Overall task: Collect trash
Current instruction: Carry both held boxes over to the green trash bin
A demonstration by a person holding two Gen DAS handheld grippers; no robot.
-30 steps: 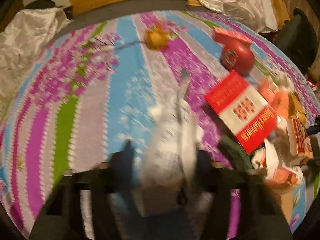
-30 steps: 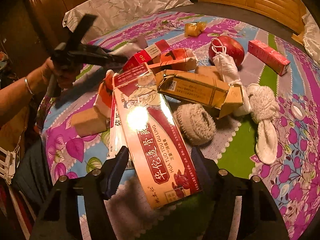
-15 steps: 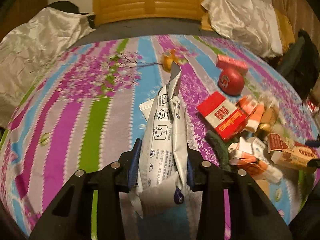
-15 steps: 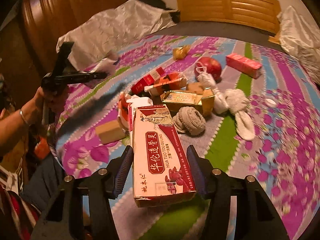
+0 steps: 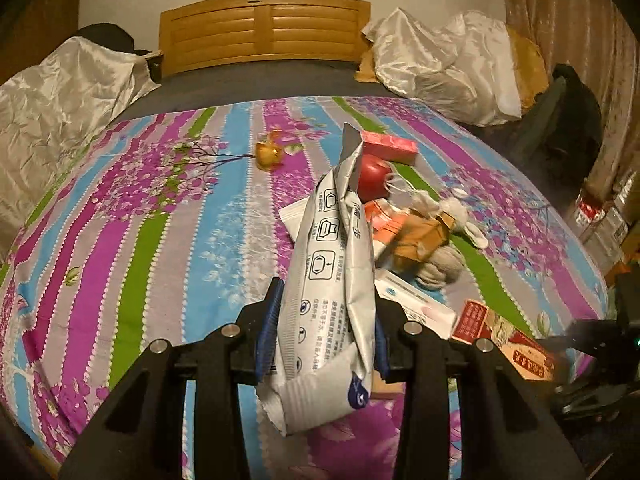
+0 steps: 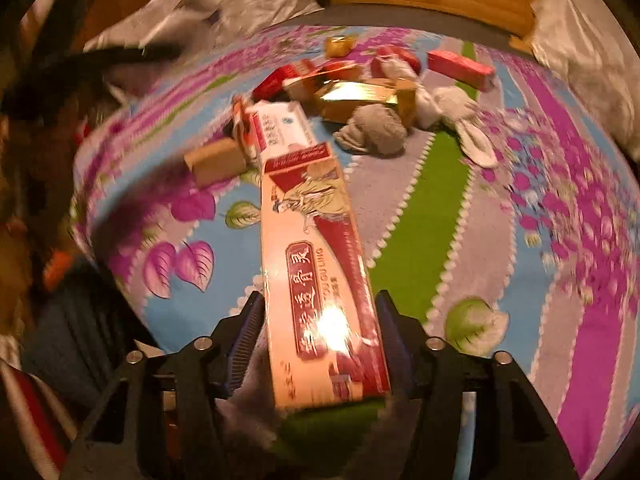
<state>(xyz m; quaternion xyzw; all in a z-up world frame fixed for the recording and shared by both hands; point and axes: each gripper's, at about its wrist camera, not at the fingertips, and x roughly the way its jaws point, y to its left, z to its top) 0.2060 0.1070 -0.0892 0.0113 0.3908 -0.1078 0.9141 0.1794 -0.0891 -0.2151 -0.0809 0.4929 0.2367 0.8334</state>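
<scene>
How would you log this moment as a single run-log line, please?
left gripper: shut on silver pouch | right gripper: shut on red box | both lifted over bedspread

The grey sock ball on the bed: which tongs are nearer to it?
Right, probably. The right tongs hold a red box whose far end almost reaches the sock ball. The left tongs sit farther off.

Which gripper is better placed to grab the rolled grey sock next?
Neither is free: the left gripper is shut on the silver packet, the right gripper on the red box. Once emptied, probably the right; the grey sock lies ahead.
</scene>
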